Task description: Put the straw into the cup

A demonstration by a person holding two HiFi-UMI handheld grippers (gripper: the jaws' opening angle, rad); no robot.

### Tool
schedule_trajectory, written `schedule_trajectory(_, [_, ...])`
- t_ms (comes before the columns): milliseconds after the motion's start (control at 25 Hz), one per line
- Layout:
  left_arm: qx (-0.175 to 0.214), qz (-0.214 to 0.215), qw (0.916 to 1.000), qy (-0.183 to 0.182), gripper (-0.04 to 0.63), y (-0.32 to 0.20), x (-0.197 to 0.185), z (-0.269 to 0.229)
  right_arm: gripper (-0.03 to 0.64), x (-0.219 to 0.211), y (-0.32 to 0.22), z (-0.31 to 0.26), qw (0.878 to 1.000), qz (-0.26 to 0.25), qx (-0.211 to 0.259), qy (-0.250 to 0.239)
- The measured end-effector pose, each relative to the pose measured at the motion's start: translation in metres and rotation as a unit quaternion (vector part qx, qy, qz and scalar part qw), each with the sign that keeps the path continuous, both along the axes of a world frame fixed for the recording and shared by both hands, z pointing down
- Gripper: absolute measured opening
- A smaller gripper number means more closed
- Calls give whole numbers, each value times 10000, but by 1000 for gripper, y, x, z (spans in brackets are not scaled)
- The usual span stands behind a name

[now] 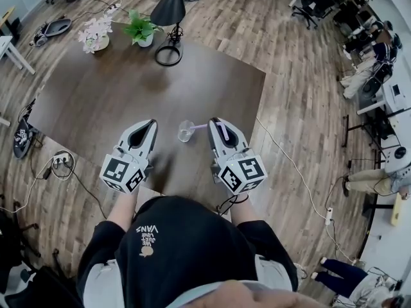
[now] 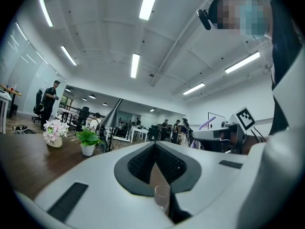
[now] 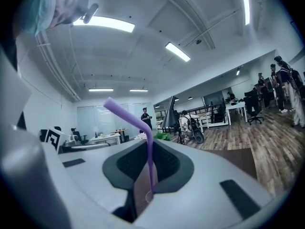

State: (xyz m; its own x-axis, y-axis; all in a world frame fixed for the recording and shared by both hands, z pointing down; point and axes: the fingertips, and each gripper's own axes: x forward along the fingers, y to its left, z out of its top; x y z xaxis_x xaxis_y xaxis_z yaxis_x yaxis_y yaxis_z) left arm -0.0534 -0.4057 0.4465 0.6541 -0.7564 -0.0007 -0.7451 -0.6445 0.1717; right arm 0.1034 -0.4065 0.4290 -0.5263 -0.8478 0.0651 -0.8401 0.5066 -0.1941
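A small clear cup [image 1: 185, 131] stands on the dark brown table [image 1: 96, 108], between the tips of my two grippers. My right gripper [image 1: 214, 124] is just right of the cup and shut on the purple straw [image 3: 150, 161]. The straw stands upright between the jaws, and its bent top [image 1: 200, 126] reaches left toward the cup's rim. My left gripper [image 1: 152, 126] hovers a little left of the cup with its jaws shut and holds nothing. In the left gripper view the straw [image 2: 206, 124] and the right gripper [image 2: 221, 136] show at the right.
At the table's far end stand a black desk lamp [image 1: 169, 24], a green potted plant [image 1: 142, 29] and a pot of pale flowers [image 1: 94, 34]. Cables [image 1: 289, 165] lie on the wooden floor around the table. Seated people and chairs [image 1: 369, 56] are at the right.
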Motion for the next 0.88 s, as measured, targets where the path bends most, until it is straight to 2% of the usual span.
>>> schedule_trajectory(600, [-104,15,9999,56,11,-8,-4,13,41,-9,-22,41,9992,30,-373,138])
schedule_trajectory(880, [-134,-46,9999,80,11,-9,-12,14,41,-22,-31,84,9958,10,-764,507])
